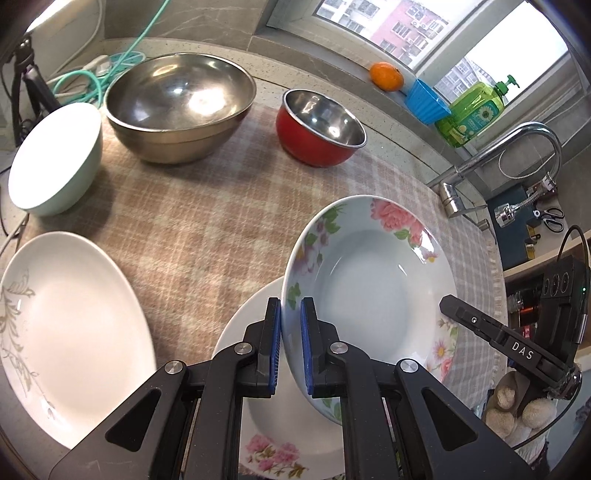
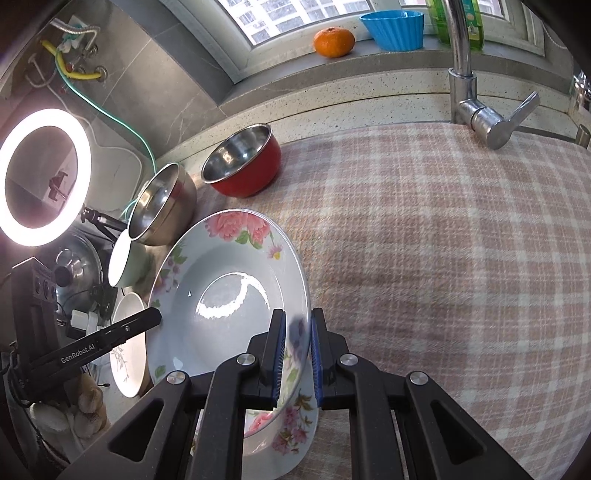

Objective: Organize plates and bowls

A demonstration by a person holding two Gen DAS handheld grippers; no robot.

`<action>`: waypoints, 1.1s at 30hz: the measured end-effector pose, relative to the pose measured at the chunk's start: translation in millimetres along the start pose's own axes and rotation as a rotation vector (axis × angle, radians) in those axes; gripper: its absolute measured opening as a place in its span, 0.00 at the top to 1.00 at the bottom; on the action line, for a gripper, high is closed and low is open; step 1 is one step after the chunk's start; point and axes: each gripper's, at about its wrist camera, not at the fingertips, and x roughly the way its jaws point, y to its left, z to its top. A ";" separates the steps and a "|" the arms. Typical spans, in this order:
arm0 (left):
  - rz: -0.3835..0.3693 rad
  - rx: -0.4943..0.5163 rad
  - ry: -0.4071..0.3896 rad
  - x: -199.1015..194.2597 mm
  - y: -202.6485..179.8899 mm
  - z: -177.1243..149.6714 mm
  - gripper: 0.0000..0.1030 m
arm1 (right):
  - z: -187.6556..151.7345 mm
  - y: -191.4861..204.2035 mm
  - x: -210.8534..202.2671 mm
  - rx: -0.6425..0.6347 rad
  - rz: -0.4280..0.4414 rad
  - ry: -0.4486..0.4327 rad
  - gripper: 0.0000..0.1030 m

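Observation:
Both grippers hold a deep plate with pink flowers (image 1: 369, 280), tilted above the checked cloth. My left gripper (image 1: 290, 325) is shut on its near-left rim. On its right rim sits my right gripper (image 1: 448, 306). In the right wrist view, my right gripper (image 2: 297, 343) is shut on the flowered plate (image 2: 229, 280), and my left gripper (image 2: 155, 317) touches its far rim. A second flowered plate (image 1: 273, 424) lies below it. A white leaf-patterned plate (image 1: 74, 332), a mint bowl (image 1: 55, 158), a large steel bowl (image 1: 181, 107) and a red bowl (image 1: 321, 129) stand around.
A chrome faucet (image 2: 480, 110) rises at the cloth's far right by the sink. An orange (image 2: 334, 42), a blue cup (image 2: 393, 29) and a green soap bottle (image 1: 476, 110) sit on the window sill. A lit ring light (image 2: 44, 177) stands at the left.

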 end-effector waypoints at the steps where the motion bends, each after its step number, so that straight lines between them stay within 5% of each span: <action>1: 0.001 0.001 0.002 -0.8 1.9 -1.6 0.92 | -2.7 1.7 0.8 0.001 0.001 0.002 0.88; 33: 0.017 0.027 0.041 -2.0 20.3 -33.8 0.92 | -60.8 12.6 9.3 0.021 -0.021 0.070 0.88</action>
